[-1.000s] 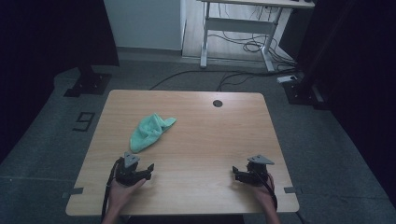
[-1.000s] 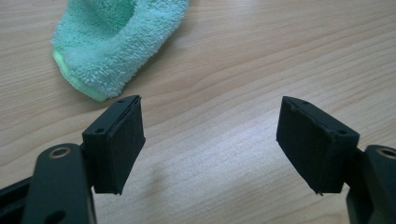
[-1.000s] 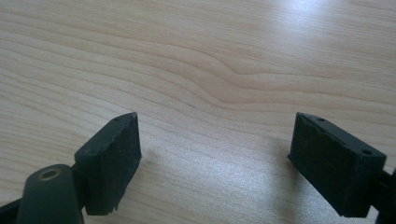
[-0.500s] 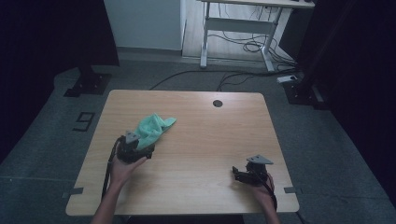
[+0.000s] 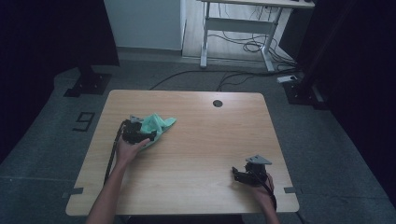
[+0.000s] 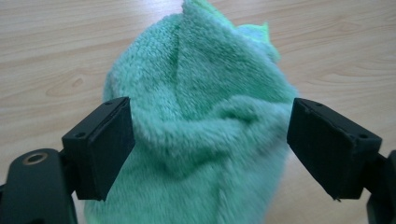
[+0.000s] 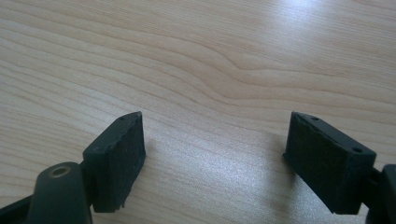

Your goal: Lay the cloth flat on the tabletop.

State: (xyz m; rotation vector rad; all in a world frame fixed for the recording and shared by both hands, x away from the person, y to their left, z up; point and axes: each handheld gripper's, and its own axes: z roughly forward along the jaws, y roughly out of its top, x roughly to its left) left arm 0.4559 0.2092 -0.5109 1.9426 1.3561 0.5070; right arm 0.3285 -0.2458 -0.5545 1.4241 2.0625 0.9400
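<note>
Wooden table (image 5: 201,140): green cloth (image 6: 201,116) between spread jaws.

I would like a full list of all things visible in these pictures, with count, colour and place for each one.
cloth: one, mint green, crumpled on the left part of the table, between the open jaws of the left tool
table: one, light wood, centre of the high view
round hole: one, dark, near the table's far edge
white desk frame: one, white, on the floor behind the table
cables: several, black, on the floor under and near the white frame
dark stand base: one, black, on the floor at far left
left tool: one, black, at the cloth, jaws open
right tool: one, black with grey plate, near the table's right front, jaws open over bare wood
forearms: two, coming in from the bottom edge
</note>
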